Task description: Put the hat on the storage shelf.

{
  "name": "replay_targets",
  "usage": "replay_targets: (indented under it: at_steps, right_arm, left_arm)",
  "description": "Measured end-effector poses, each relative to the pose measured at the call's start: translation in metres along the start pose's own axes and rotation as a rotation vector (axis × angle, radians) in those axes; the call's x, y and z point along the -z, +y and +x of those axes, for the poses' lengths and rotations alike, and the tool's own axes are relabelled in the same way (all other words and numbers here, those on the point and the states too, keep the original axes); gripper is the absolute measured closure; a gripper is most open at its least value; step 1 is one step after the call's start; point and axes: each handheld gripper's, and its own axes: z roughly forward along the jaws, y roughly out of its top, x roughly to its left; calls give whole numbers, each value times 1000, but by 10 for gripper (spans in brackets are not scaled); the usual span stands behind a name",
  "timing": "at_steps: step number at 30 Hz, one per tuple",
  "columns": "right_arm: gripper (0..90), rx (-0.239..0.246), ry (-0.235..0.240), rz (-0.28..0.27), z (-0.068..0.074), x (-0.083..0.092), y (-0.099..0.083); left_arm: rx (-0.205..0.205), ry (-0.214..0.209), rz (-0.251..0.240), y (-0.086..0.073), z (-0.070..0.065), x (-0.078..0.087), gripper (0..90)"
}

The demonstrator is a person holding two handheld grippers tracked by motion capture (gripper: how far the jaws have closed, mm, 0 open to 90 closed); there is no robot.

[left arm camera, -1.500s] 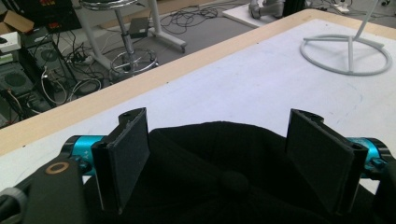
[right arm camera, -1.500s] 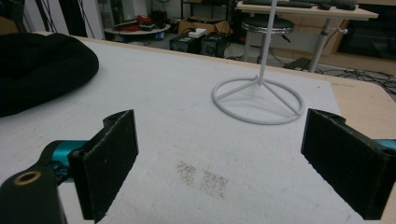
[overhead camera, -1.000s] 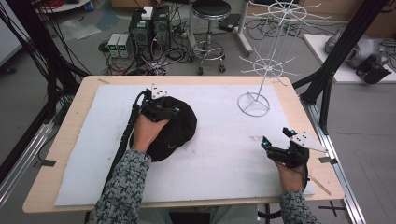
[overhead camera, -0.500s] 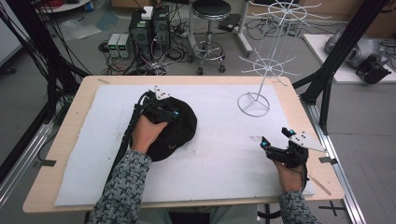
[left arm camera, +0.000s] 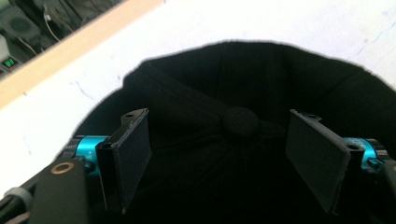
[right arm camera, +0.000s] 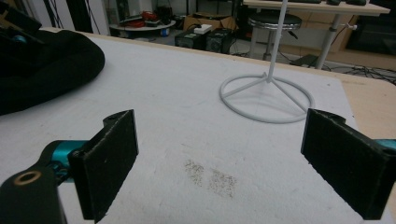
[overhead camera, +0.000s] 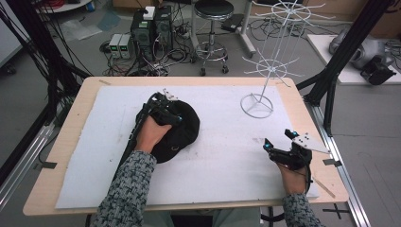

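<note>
Cap [left arm camera: 243,154] lies on the worktop's [overhead camera: 85,101] white mat under the left gripper [left arm camera: 224,140], fingers [left arm camera: 133,154] wide astride its crown button, so closing may pinch only loose fabric and slip; the right gripper [right arm camera: 229,163] gapes empty, short of the wire rack [overhead camera: 272,71].

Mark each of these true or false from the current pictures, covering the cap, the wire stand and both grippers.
1. The left gripper has its jaws spread over the black cap. True.
2. The right gripper is clamped on the white wire stand. False: it is open, apart from the stand, holding nothing.
3. The cap hangs on the stand. False: it lies on the white mat.
4. The cap's top button sits between the left jaws. True.
5. The stand rests on a ring base. True.
</note>
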Motion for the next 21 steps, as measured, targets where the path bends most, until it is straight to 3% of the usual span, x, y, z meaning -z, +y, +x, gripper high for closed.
replay_targets:
  at_steps: [6,10,16,21]
  right_arm:
    - [101,-3,-2,-4,-1,1,0]
    - [100,-8,-1,-3,-1,1,0]
    - [100,-7,-1,-1,-1,1,0]
    - [101,-5,-4,-3,-2,1,0]
  left_arm:
    - [-7,-36,69,2,0,-6,346]
    - [-14,-59,86,2,0,-8,482]
    - [-1,-81,140,2,2,-12,594]
    - [17,-83,151,1,3,-13,691]
